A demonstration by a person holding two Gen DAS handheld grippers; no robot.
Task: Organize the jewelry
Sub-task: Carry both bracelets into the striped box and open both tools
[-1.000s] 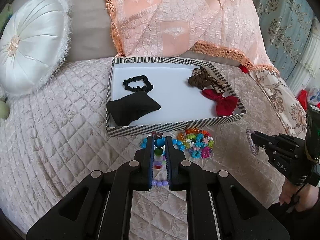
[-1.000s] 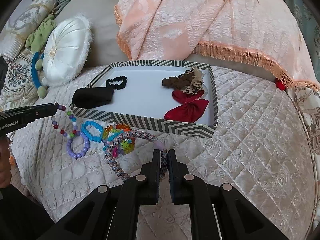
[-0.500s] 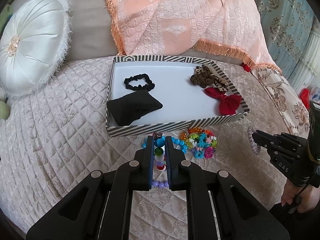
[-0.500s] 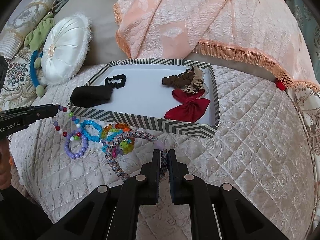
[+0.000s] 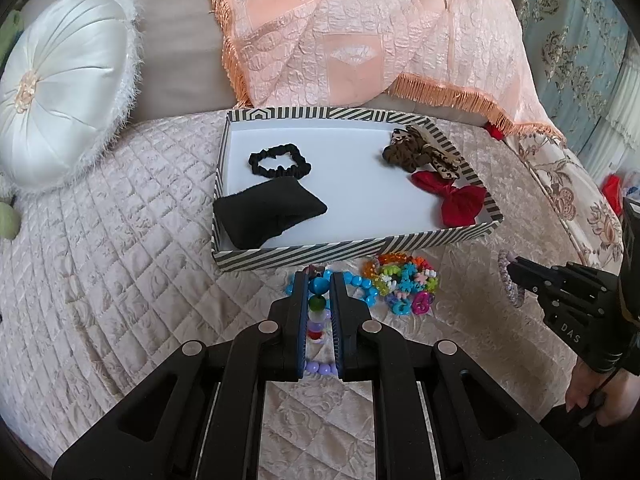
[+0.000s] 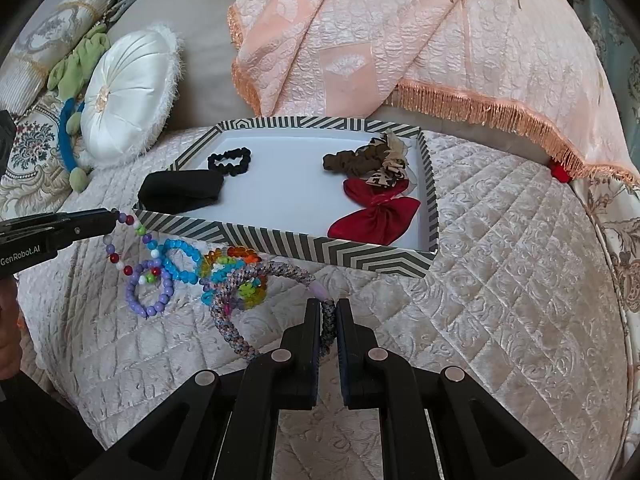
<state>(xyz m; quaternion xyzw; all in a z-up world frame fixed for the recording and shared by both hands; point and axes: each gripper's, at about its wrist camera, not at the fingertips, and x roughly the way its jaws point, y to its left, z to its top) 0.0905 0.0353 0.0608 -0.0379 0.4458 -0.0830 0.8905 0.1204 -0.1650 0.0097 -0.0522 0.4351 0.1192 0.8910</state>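
Observation:
My left gripper [image 5: 319, 280] is shut on a multicoloured bead string [image 5: 316, 305], which hangs from its tip in the right wrist view [image 6: 132, 226], just in front of the striped tray [image 5: 348, 249]. My right gripper [image 6: 329, 307] is shut on a braided grey-purple bracelet [image 6: 228, 320]; it also shows at the right in the left wrist view [image 5: 507, 280]. On the bedspread lie a blue bead bracelet [image 6: 180, 258], a purple bead bracelet [image 6: 150, 300] and colourful flower-bead bracelets [image 5: 404, 280].
The tray [image 6: 288, 246] holds a black pouch [image 5: 268, 212], a black scrunchie [image 5: 278, 162], a brown scrunchie with a patterned bow [image 5: 420, 152] and a red bow [image 5: 456, 198]. A white round cushion [image 5: 60, 104] lies left. A peach fringed blanket [image 5: 360, 32] hangs behind the tray.
My left gripper has lifted the bead string slightly and moved toward the tray's front edge. My right gripper still holds the braided bracelet in about the same place.

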